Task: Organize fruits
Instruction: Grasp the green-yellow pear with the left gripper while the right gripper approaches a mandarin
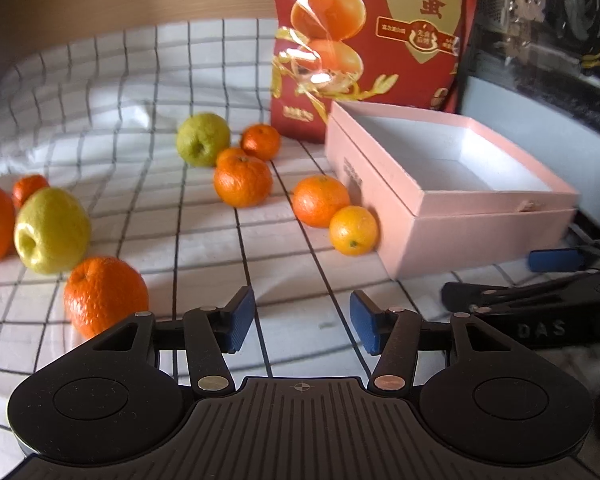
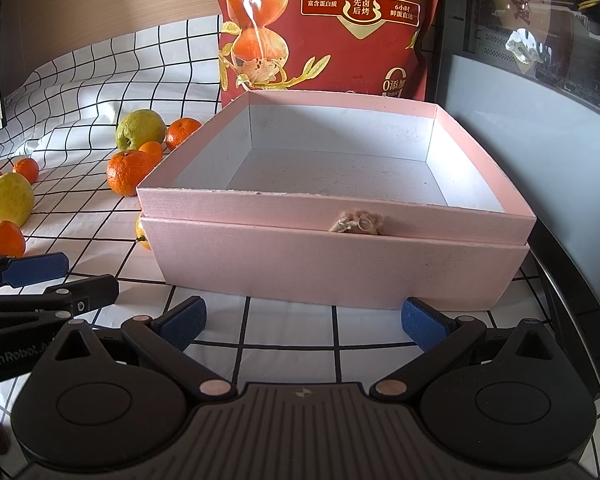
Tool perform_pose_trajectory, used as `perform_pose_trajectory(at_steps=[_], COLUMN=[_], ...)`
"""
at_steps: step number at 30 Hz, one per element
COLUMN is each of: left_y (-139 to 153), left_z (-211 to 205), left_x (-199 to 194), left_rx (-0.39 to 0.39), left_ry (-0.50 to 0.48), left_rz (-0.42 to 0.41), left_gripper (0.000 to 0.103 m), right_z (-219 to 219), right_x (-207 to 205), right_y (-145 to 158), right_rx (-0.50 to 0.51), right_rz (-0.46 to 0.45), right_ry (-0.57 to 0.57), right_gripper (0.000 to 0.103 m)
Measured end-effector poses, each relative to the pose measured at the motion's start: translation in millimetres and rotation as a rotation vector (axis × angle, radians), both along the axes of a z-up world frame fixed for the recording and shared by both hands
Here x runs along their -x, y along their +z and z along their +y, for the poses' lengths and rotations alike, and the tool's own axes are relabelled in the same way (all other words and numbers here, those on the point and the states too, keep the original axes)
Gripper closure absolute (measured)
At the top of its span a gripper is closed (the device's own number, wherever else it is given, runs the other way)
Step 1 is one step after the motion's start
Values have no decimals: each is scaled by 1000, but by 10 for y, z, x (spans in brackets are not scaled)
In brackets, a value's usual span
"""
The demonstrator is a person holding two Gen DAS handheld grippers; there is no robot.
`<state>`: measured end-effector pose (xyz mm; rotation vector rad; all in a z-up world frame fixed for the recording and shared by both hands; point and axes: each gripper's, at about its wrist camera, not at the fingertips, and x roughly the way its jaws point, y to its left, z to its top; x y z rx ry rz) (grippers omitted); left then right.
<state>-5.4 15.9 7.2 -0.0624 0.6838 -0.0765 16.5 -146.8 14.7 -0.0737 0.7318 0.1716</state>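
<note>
Both tools spread and empty, all fruit loose on the cloth beside an empty box

Nearest, the left tool hangs with jaws apart over the checked cloth on the counter, gripping nothing, with a large orange just to its left; the right tool stands wide open before the pink box, which holds no fruit. A pinch landing off-centre on that round orange would likely squirt it away across the rumpled cloth. Further on, a small orange touches the box wall, leaving little room for a finger on that side, so the box may get shoved. Beyond, a yellow pear, more oranges and a green pear lie bunched; reaching in could knock neighbours rolling toward the standing red bag
</note>
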Motion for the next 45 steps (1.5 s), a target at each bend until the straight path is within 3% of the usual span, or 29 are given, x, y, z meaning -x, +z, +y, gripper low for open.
perform_pose_trajectory(at_steps=[2, 4, 7, 9, 11, 14, 16, 18, 22, 26, 32, 38, 42, 45], left_y=[102, 272, 481, 516, 522, 626, 716, 773, 769, 660, 566, 347, 275, 282], left_z=[170, 375, 733, 972, 1194, 1476, 1570, 1633, 1659, 1707, 1650, 1589, 1598, 1610], left_x=[86, 256, 412, 365, 295, 232, 155, 1, -329, -685, -1007, -1193, -1209, -1144], left_rx=[67, 64, 39, 36, 75, 122, 115, 82, 14, 18, -106, -105, -115, -111], left_ry=[-11, 27, 116, 169, 215, 249, 237, 214, 161, 105, 15, -52, -34, -39], left_rz=[30, -2, -29, 15, 52, 31, 28, 45, 83, 207, 334, 452, 462, 419], left_gripper=[46, 46, 47, 47, 48, 48, 48, 48, 48, 48, 41, 36, 37, 37], right_z=[22, 61, 107, 142, 174, 219, 272, 356, 536, 733, 925, 1002, 980, 966], right_x=[-55, -38, 30, 77, 101, 81, 65, 99, 306, 447, 614, 655, 632, 616], right_y=[69, 96, 75, 55, 39, 66, 88, 148, 333, 444, 458, 405, 389, 367], right_rx=[18, 28, 26, 24, 25, 28, 31, 28, -13, -15, -20, 32, 36, 37], right_rz=[84, 122, 109, 89, 80, 113, 149, 172, 94, 68, 103, 97, 100, 103], right_ry=[6, -28, -78, -113, -123, -99, -69, -36, 15, 96, 195, 221, 223, 220], right_gripper=[0, 0, 0, 0, 0, 0, 0, 8, 10, 10, 10, 10, 10, 10])
